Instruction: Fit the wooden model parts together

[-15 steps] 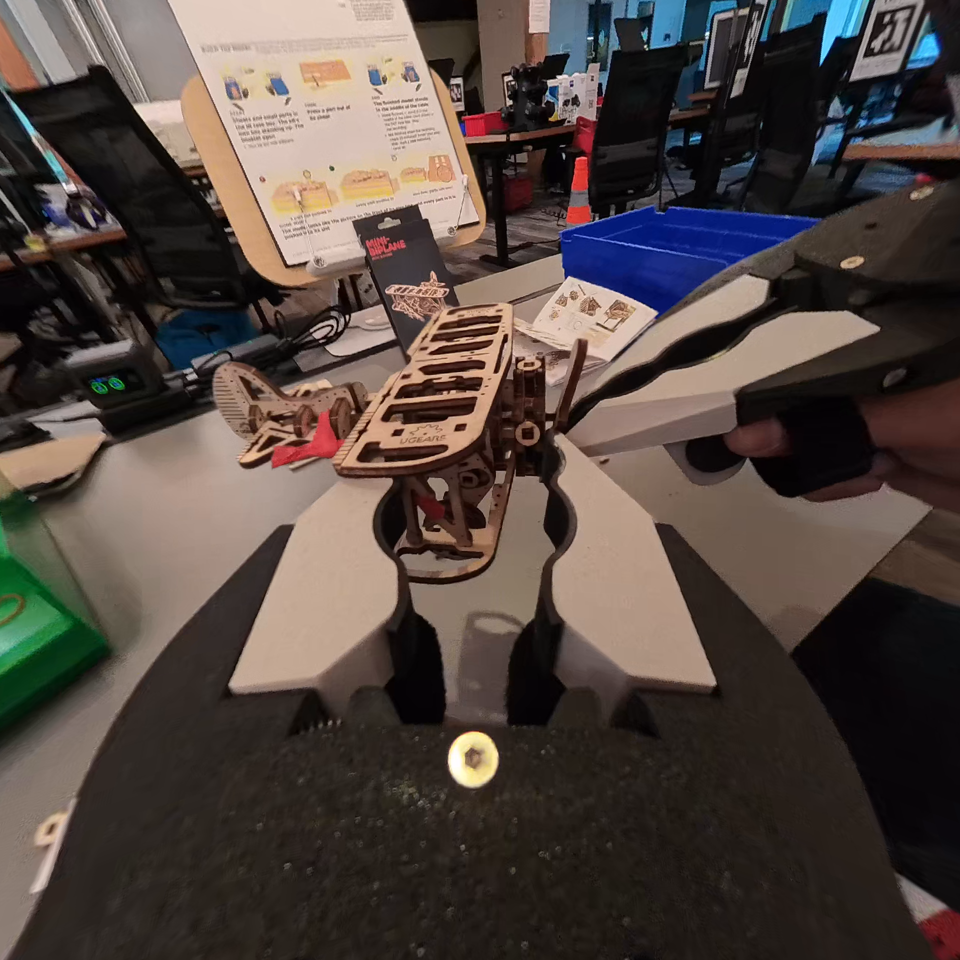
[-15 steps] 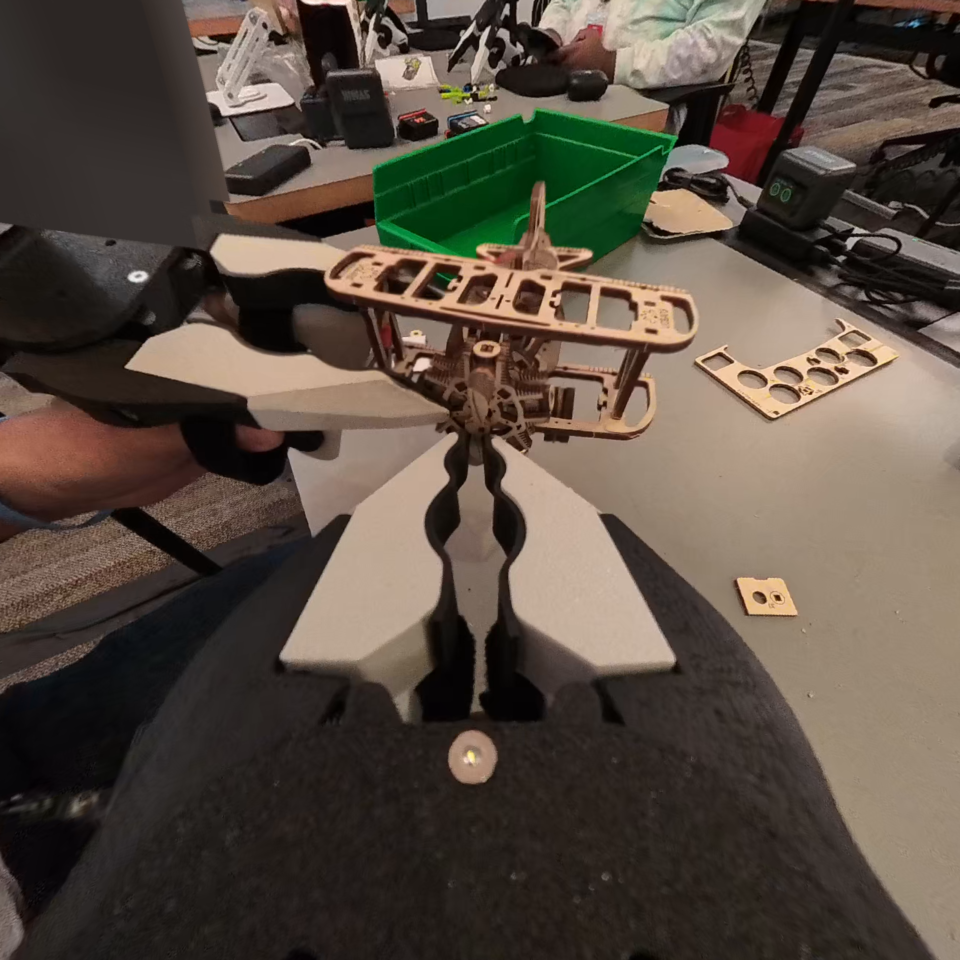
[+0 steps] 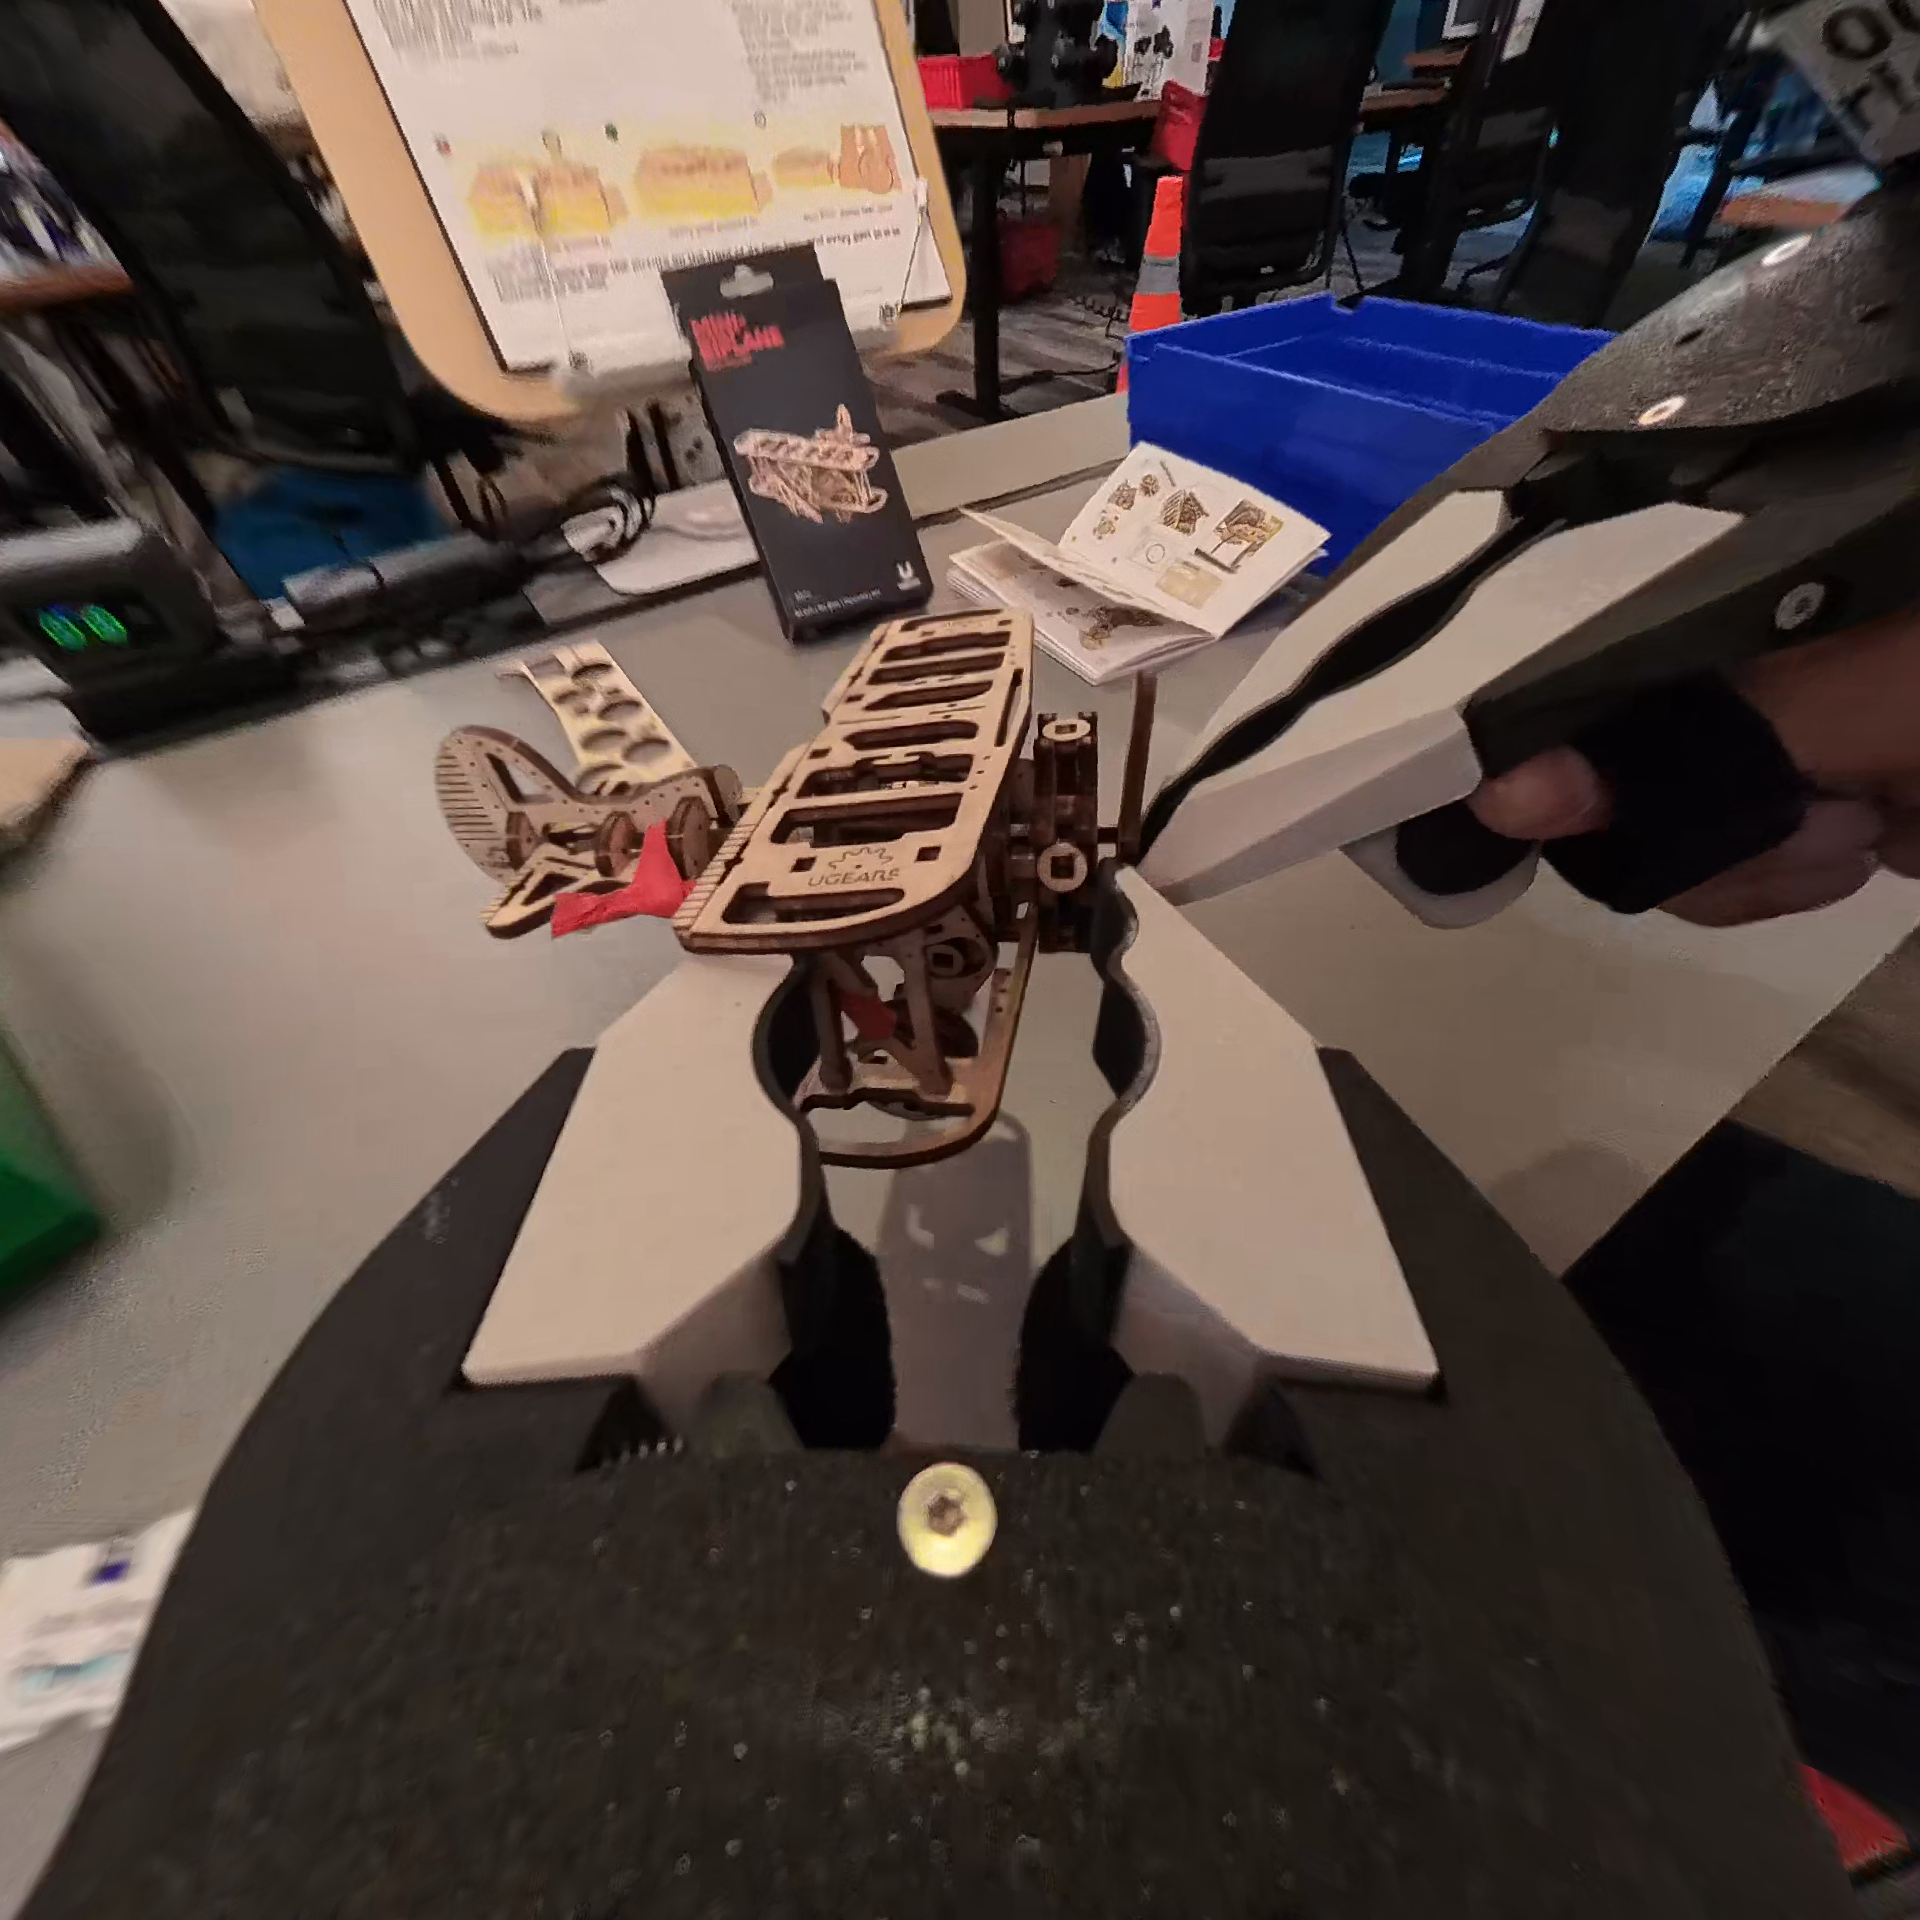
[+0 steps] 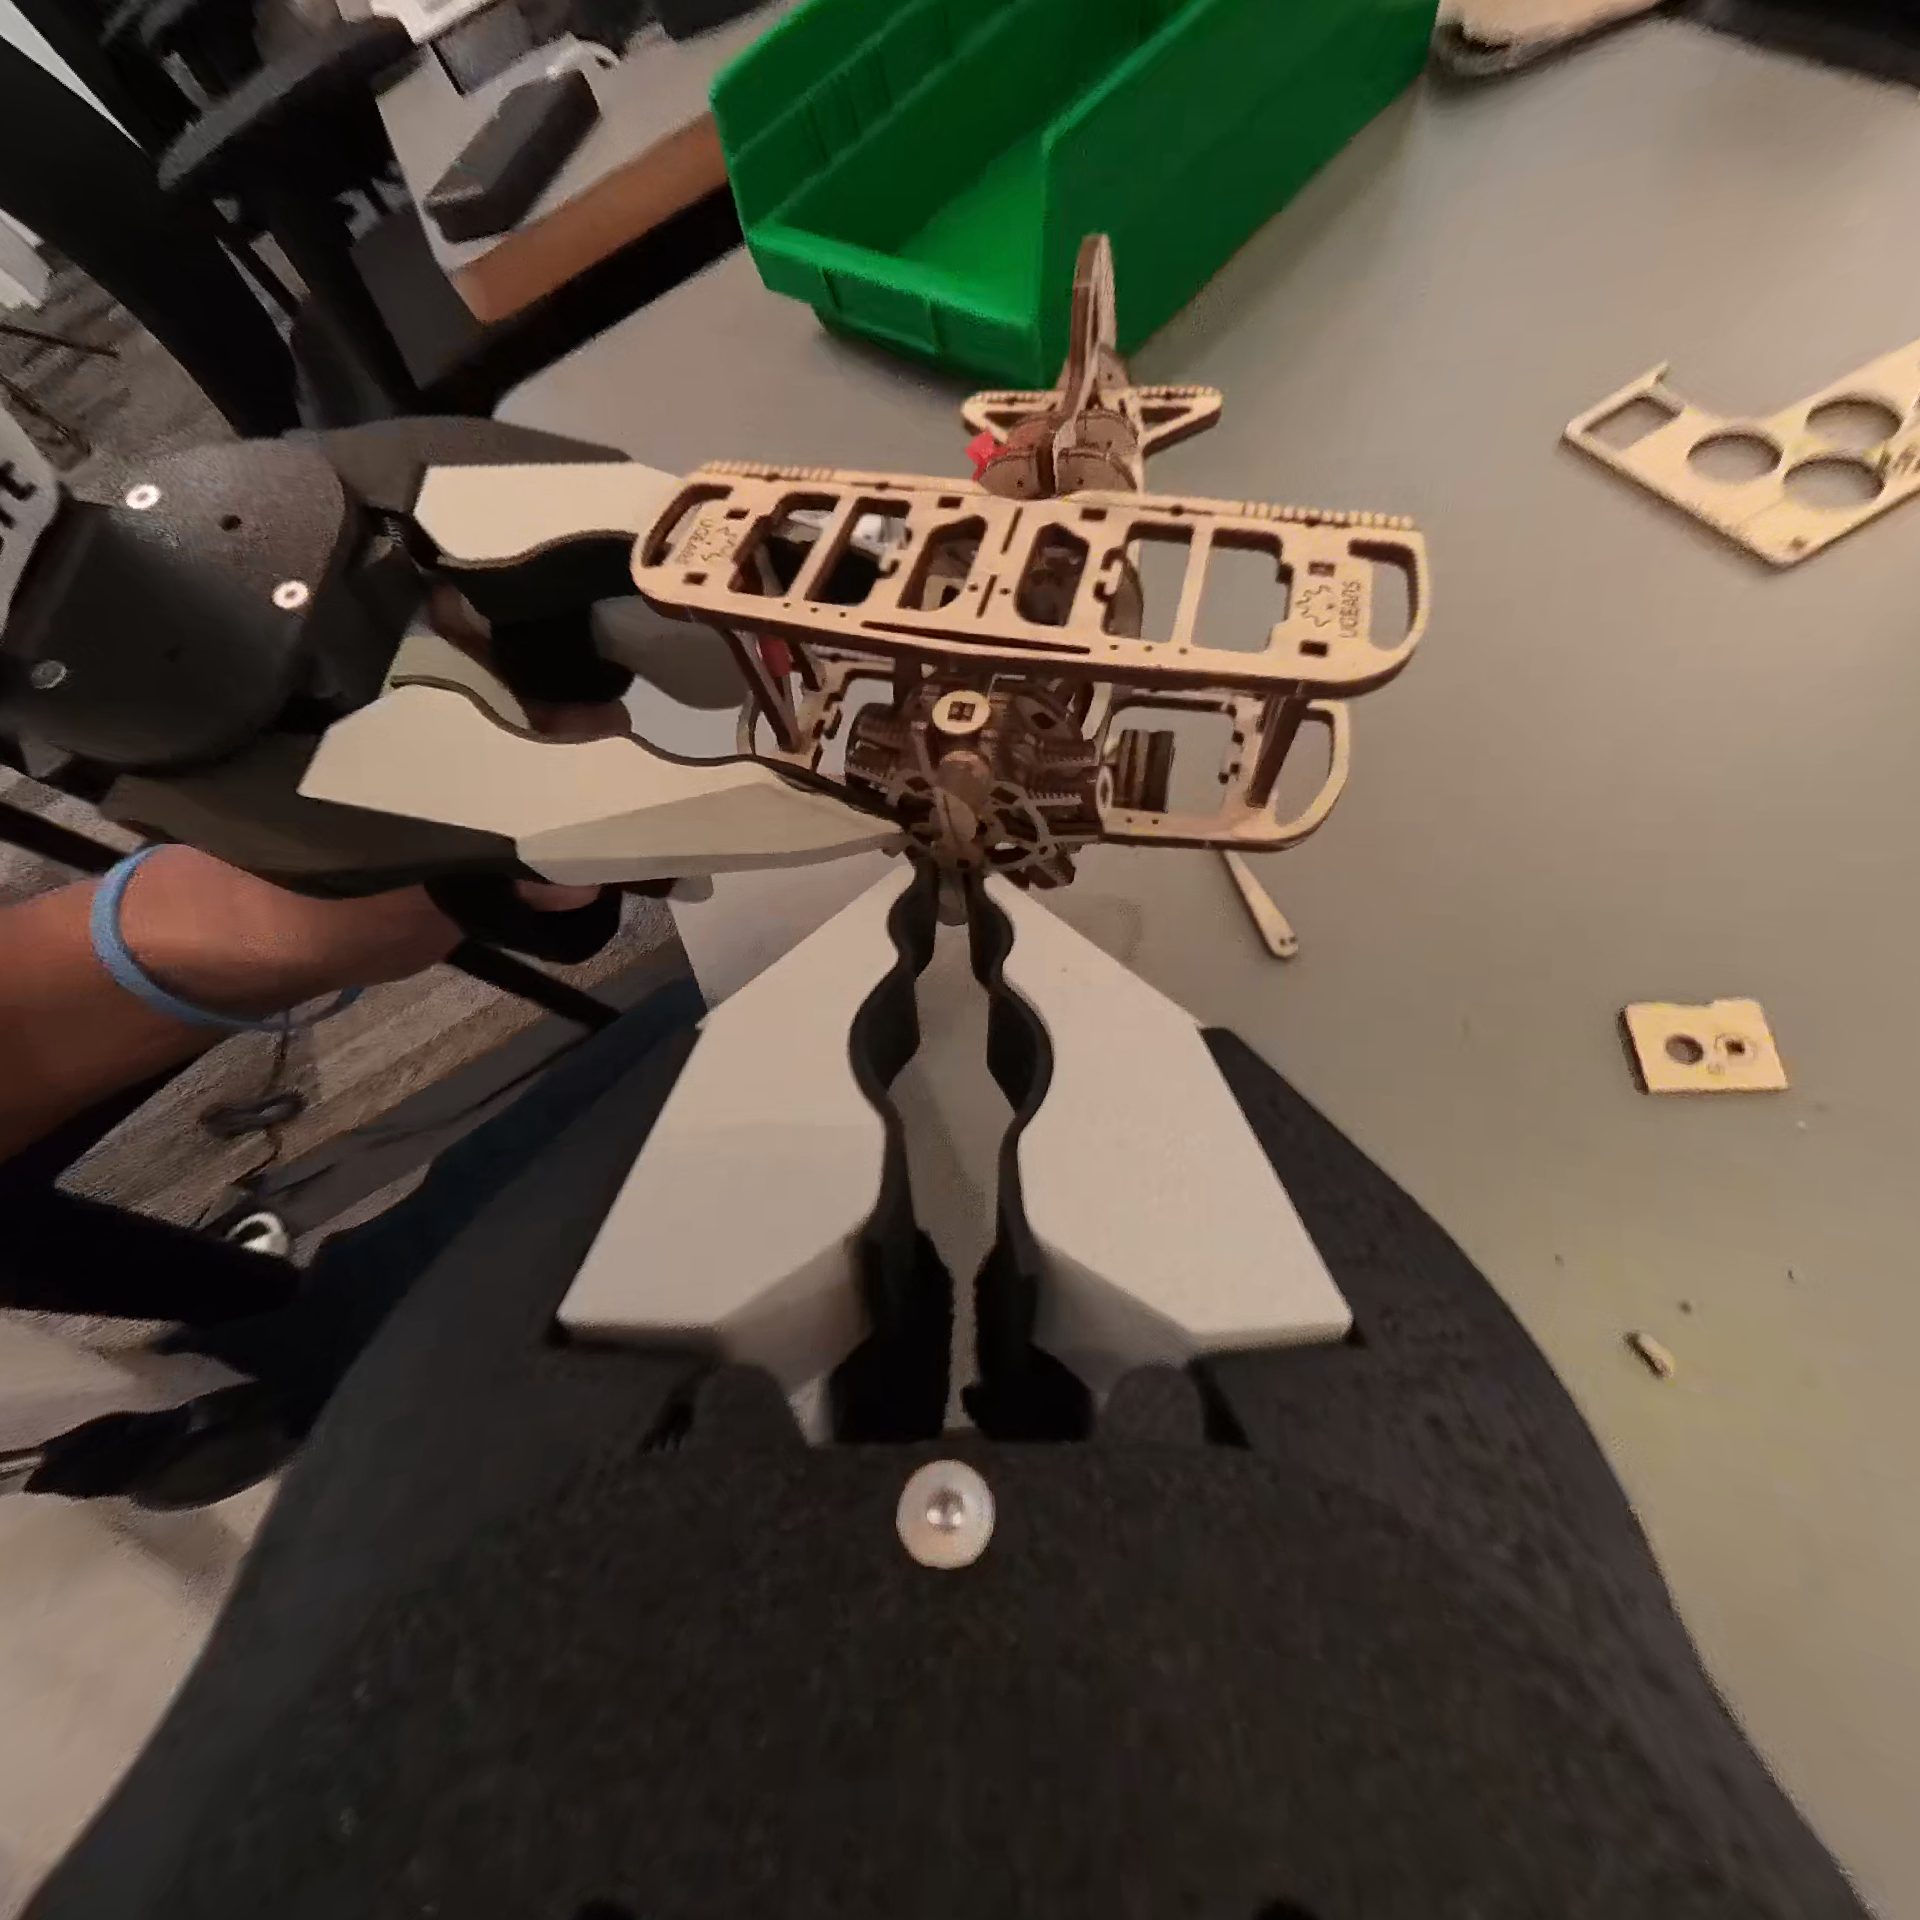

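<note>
Two grippers meet on one wooden biplane (image 4: 1023, 665), held in the air above the grey table (image 4: 1558, 1039) at mid-frame in both views. The left gripper (image 3: 940, 935) has its fingers spread wide around the lower wing and undercarriage, apparently bearing on the model. The right gripper (image 4: 951, 894) is pinched nearly closed on a small piece at the nose, likely the propeller blade (its lower end hides between the tips). A green bin (image 4: 1039, 177) sits upper centre in the right wrist view, a blue bin (image 3: 1340, 405) upper right in the left. A loose wooden strip (image 4: 1262, 914) lies on the table right of centre. My worry: a skewed push on the hub could snap the thin part, or twist the model out of the left grip.
</note>
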Demonstrator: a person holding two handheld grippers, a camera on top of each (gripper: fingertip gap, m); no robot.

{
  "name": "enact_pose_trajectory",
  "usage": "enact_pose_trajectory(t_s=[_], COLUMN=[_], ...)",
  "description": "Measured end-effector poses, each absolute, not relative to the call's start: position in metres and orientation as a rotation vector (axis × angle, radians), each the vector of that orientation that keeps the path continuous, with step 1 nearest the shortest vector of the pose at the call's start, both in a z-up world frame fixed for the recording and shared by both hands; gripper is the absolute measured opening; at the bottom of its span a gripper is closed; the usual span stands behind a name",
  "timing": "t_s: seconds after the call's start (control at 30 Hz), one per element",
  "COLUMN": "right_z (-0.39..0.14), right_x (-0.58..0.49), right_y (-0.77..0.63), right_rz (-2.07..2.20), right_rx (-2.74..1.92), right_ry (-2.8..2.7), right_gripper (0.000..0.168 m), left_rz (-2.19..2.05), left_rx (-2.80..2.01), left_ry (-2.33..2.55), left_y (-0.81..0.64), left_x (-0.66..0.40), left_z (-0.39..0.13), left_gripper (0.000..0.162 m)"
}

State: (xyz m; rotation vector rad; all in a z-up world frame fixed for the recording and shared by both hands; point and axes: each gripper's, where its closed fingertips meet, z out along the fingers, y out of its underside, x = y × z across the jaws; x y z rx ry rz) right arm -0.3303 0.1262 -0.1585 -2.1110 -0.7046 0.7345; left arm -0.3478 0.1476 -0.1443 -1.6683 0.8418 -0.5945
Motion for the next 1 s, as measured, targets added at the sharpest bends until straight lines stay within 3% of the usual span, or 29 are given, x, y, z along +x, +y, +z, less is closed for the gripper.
enact_pose_trajectory(t_s=[0.57,1.0], right_z=[-0.153,-0.127], right_x=[-0.274,-0.244], right_y=[0.115,0.125], right_rz=[0.558,0.359], right_rx=[-2.622,-2.513], right_ry=[-0.732,-0.727], right_gripper=[0.009,0.006], left_rz=[-1.318,-1.750], left_rx=[-1.970,-2.024], left_ry=[0.352,0.018], left_y=[0.137,0.137], left_x=[-0.288,-0.252], left_z=[-0.160,-0.146], left_gripper=[0.049,0.049])
